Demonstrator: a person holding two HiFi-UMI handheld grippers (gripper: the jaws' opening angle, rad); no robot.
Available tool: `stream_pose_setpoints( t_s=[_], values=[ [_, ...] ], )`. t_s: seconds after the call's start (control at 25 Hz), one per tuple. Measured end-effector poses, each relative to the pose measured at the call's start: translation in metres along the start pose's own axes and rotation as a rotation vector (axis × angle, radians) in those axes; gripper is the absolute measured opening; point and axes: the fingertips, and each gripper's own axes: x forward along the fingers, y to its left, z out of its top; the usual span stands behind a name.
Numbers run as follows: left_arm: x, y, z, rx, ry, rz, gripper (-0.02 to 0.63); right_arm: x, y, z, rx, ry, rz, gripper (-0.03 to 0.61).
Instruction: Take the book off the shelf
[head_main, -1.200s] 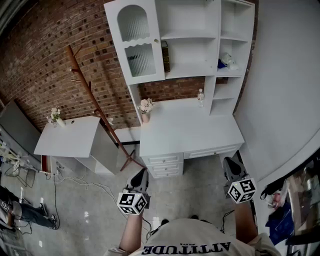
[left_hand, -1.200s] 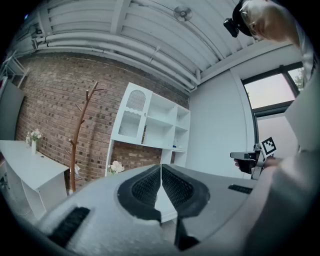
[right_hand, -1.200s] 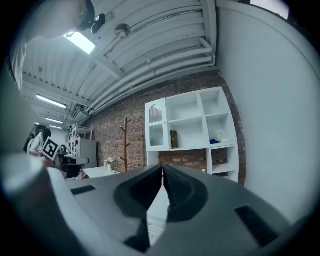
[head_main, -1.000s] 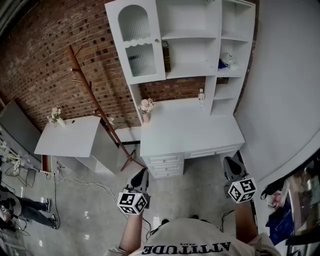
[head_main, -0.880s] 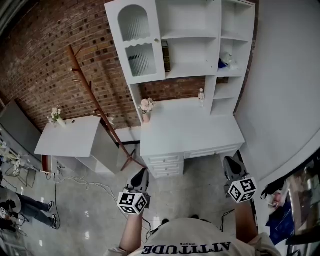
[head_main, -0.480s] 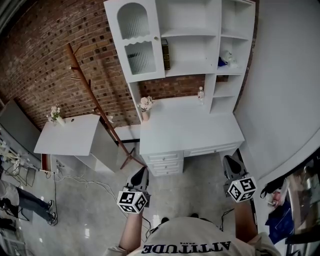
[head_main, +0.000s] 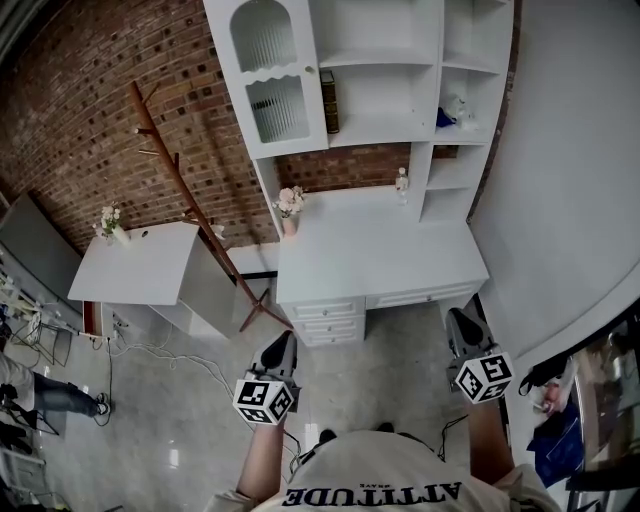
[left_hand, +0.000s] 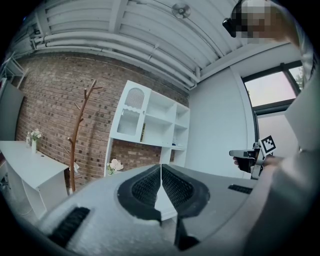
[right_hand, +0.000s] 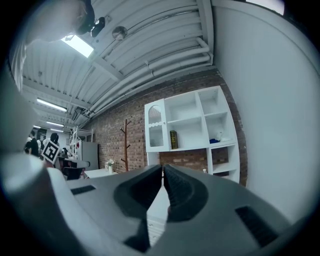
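A dark book (head_main: 329, 101) stands upright on the middle shelf of the white shelf unit (head_main: 400, 60), just right of its glass door (head_main: 268, 80). The same book (right_hand: 173, 139) shows in the right gripper view, and more faintly as a book (left_hand: 143, 132) in the left gripper view. My left gripper (head_main: 283, 348) and right gripper (head_main: 462, 325) hang level over the floor in front of the desk (head_main: 380, 250), far from the shelf. The left gripper (left_hand: 161, 167) is shut on nothing. The right gripper (right_hand: 163, 167) is shut too, with nothing in it.
A wooden coat stand (head_main: 190, 200) leans left of the desk, beside a small white table (head_main: 140, 265). A flower vase (head_main: 290, 205) and a small bottle (head_main: 401, 182) stand on the desk. A blue thing (head_main: 445, 118) lies on the right shelf. A person's legs (head_main: 40, 395) show far left.
The head view has shifted a little, so the shelf and desk sit slightly higher in the picture. The person at the far left has walked. Both grippers keep their places, still shut.
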Motion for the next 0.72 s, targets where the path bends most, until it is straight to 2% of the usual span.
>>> stream_pose_setpoints(
  t_s=[0.72],
  values=[
    [0.036, -0.067, -0.027, -0.011, 0.021, 0.054, 0.026, -0.011, -0.072, -0.015, -0.002, 0.041, 0.073, 0.034]
  ],
)
